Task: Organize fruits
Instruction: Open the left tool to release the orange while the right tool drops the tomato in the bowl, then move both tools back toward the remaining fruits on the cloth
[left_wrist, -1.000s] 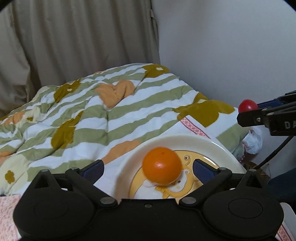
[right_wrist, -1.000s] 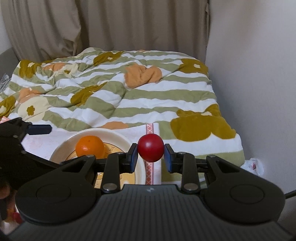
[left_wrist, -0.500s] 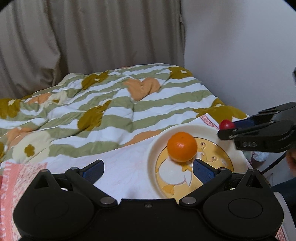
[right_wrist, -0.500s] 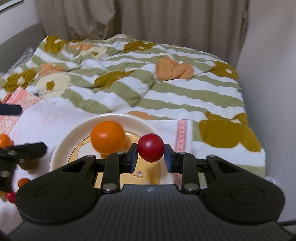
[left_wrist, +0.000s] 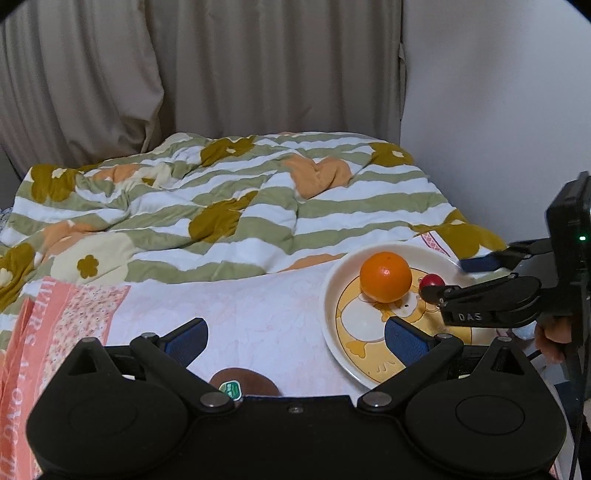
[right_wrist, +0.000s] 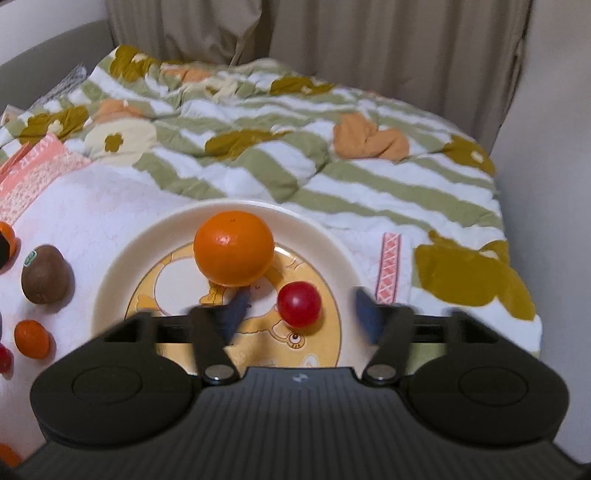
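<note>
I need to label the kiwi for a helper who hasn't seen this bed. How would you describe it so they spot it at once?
Find the cream plate on the white cloth. Just off its left rim, on the cloth, lies the kiwi. It is the only brown, fuzzy fruit, with a small green sticker; its neighbours are orange or red.

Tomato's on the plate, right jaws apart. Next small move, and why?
Probably lift the right gripper straight back: its jaws have just been opening, and the red tomato sits free on the plate beside the orange. The open left gripper is nearing the kiwi.
</note>
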